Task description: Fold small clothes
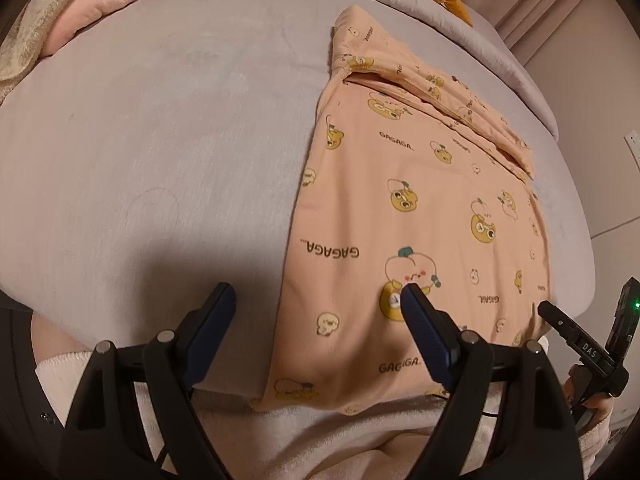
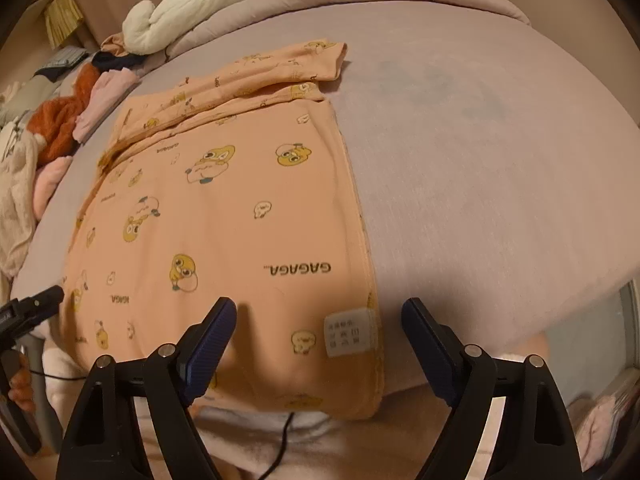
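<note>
A small peach garment (image 1: 416,208) printed with yellow cartoon figures and "GAGAGA" lies flat on the bed, sleeves folded across its far end. It also shows in the right wrist view (image 2: 224,216), with a white care label (image 2: 347,332) near its hem. My left gripper (image 1: 318,294) is open and empty over the garment's near left edge. My right gripper (image 2: 318,308) is open and empty over the near right corner by the label. The right gripper's body (image 1: 588,344) shows at the left view's right edge; the left gripper's tip (image 2: 36,306) shows at the right view's left edge.
The bed is covered by a lilac-grey sheet (image 1: 160,140). Pink and cream clothes (image 1: 80,4) are piled at the far left. A white and orange plush toy (image 2: 192,8) and rust, pink and cream clothes (image 2: 64,128) lie along the far edge. A wall (image 1: 592,80) stands right.
</note>
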The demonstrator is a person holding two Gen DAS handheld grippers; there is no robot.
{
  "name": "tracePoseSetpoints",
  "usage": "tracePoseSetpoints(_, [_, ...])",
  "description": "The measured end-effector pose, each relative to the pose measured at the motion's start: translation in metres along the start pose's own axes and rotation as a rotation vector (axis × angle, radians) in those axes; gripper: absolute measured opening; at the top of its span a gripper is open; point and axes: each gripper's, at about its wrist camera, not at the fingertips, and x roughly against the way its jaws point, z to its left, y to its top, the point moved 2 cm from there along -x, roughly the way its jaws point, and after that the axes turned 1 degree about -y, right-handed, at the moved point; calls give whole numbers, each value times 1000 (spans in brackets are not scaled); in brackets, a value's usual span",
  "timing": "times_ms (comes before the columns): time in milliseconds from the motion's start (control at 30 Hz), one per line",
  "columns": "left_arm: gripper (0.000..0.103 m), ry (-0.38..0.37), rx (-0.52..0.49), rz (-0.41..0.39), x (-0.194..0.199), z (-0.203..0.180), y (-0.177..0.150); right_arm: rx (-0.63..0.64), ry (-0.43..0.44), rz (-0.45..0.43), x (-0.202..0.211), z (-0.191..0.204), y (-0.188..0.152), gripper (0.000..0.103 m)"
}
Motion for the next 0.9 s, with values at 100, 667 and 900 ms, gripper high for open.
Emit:
tracePoseSetpoints(100, [85, 4, -1, 0, 1, 0, -5, -9, 3, -3, 1, -1, -4, 86])
tracePoseSetpoints(667, [85, 5, 21, 10, 5, 3, -41, 18, 1, -2, 5, 1, -29, 74])
tracePoseSetpoints(900, [85, 13, 26, 33, -3, 6, -56, 16, 26, 24, -1, -2, -42, 74])
